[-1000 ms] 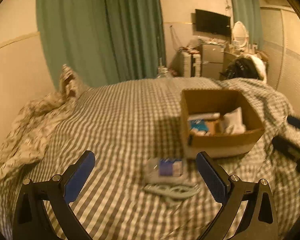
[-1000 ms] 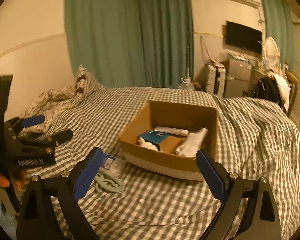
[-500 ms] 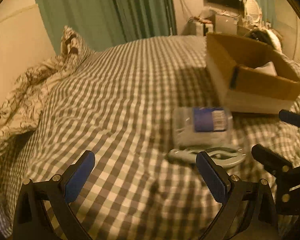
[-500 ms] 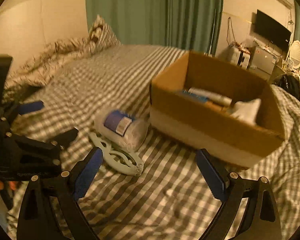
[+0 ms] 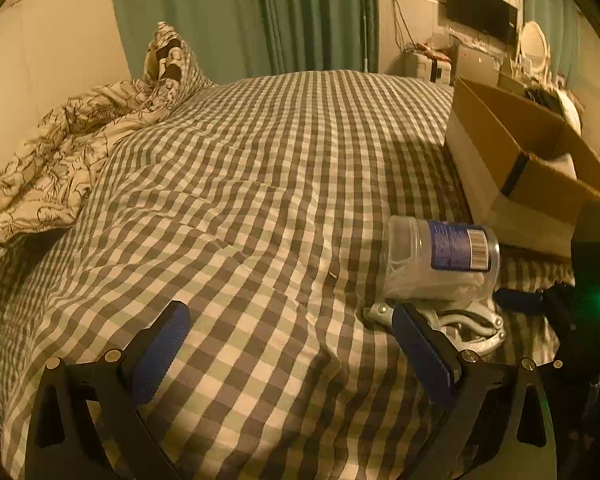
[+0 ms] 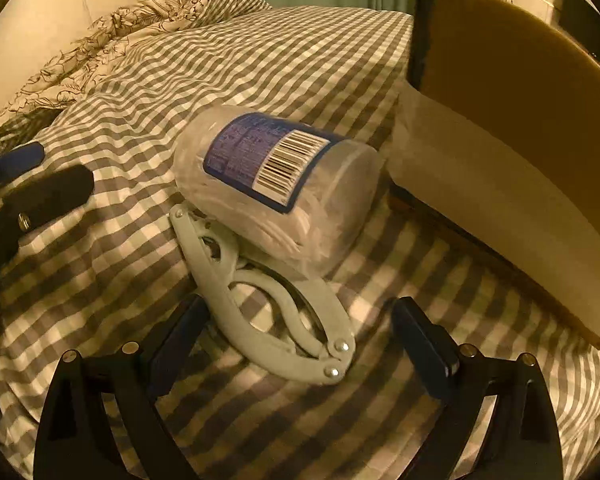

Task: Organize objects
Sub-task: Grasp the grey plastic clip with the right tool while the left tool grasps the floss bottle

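A clear plastic tub with a blue label (image 6: 276, 196) lies on its side on the checked bedspread, resting partly on a pale grey hand tool (image 6: 268, 304). My right gripper (image 6: 300, 340) is open and low over the tool, its fingers either side of the tool's hinged end. The tub (image 5: 440, 260) and the tool (image 5: 472, 324) also show in the left wrist view, to the right. My left gripper (image 5: 292, 344) is open and empty over bare bedspread, its right finger just in front of the tool. A cardboard box (image 6: 512, 120) stands right of the tub.
The box (image 5: 516, 160) holds a white item in the left wrist view. A rumpled patterned quilt (image 5: 60, 152) lies at the left. Green curtains (image 5: 260, 16) hang behind the bed. The left gripper shows at the left edge of the right wrist view (image 6: 24, 196).
Both grippers have come down and forward toward the tub and tool. The right gripper now straddles the tool's end. The box has slid to the right edge of both views.
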Available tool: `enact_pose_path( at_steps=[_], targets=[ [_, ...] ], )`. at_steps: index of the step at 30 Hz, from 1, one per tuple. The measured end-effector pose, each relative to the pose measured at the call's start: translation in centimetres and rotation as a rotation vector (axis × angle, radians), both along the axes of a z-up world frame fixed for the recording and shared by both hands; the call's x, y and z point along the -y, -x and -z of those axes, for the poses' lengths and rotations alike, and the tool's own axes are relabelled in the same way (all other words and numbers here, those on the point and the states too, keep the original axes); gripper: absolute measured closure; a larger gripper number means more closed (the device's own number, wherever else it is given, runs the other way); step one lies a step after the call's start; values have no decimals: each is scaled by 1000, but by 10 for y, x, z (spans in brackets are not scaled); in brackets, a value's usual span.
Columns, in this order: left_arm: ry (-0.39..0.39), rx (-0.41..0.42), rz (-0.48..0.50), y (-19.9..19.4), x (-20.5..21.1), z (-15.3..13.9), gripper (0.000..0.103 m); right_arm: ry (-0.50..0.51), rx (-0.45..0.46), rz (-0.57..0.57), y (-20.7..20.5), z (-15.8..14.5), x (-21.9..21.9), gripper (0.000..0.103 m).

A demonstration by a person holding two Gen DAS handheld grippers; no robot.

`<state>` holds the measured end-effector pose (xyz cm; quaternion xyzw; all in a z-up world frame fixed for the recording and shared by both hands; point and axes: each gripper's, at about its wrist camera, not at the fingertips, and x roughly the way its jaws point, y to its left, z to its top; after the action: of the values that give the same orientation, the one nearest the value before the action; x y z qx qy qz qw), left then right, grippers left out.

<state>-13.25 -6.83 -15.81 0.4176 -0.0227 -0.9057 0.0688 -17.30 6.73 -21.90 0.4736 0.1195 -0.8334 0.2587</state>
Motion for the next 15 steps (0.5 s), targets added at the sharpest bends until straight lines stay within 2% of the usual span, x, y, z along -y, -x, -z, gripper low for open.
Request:
enact_pose_path(
  at_steps=[3, 9, 10, 11, 15],
  targets=[
    [17, 12, 11, 2, -4, 3, 0, -7, -25, -32, -13, -5, 1, 33],
    [33, 6, 0, -5, -8, 1, 0, 9, -15, -29, -41, -19, -19, 54],
    [48, -5, -7, -7, -12, 0, 0, 7, -28, -20, -48, -23, -27, 79],
    [59, -19, -3, -9, -17, -2, 0, 6, -46, -4, -55, -30, -38, 90],
    [57, -32, 70, -13, -44, 1, 0, 13, -91, 52, -71, -51, -79, 90]
  ],
)
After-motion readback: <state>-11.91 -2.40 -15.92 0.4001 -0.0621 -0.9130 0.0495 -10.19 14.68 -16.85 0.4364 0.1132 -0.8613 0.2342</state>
